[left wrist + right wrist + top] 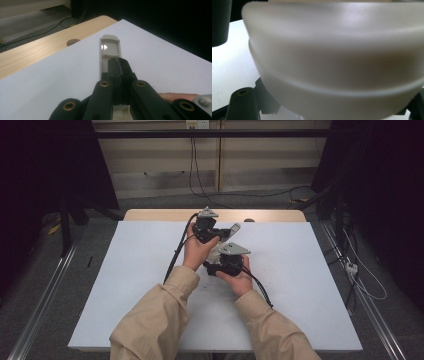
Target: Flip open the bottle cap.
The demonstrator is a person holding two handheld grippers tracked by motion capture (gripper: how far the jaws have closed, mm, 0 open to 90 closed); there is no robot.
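Observation:
Both hands hold their grippers close together above the middle of the white sheet (300,285). My left gripper (220,234) is the farther one, and its jaws are shut on a flat grey plastic piece (234,229) that sticks out beyond them. In the left gripper view this gripper (120,65) holds the grey piece (110,47), which has a clear window near its far end. My right gripper (226,257) is nearer the person. Its view has a pale rounded plastic part (337,62) very close between the spread jaw arms. The pads are hidden. I cannot tell whether it belongs to the grey piece.
The white sheet covers a wooden table (150,214) with a round hole (248,220) near the far edge. Cables trail from both grippers across the sheet. Floor rails, wires and dark curtains surround the table. A fingertip (175,96) shows in the left gripper view.

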